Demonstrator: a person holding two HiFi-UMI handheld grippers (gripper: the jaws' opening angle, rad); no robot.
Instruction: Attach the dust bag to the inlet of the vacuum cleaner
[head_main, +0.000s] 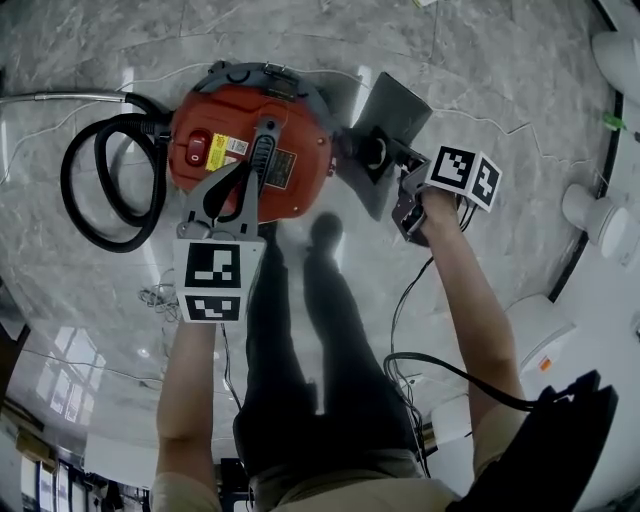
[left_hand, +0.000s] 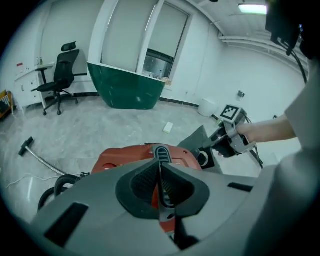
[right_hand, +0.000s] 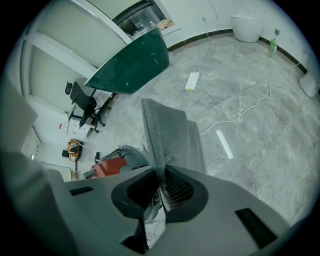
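A red round vacuum cleaner (head_main: 290, 110) stands on the marble floor, with its black hose (head_main: 100, 180) coiled at its left. My left gripper (head_main: 258, 172) reaches over its top and is shut on the dark carry handle (left_hand: 161, 152), which runs into the closed jaws (left_hand: 161, 189). To the vacuum's right my right gripper (head_main: 400, 195) is shut on the edge of the grey dust bag (head_main: 395, 105). The bag's black collar with a round hole (head_main: 372, 152) faces the vacuum's side, close beside it. In the right gripper view the bag (right_hand: 175, 135) stands up from the jaws (right_hand: 162, 192).
My legs (head_main: 300, 350) stand just below the vacuum. A white power strip (right_hand: 191, 81) and a white cable (right_hand: 250, 107) lie on the floor beyond the bag. A black office chair (left_hand: 60, 75) and a green tub-shaped unit (left_hand: 127, 90) stand farther off. White fixtures (head_main: 590, 215) line the right.
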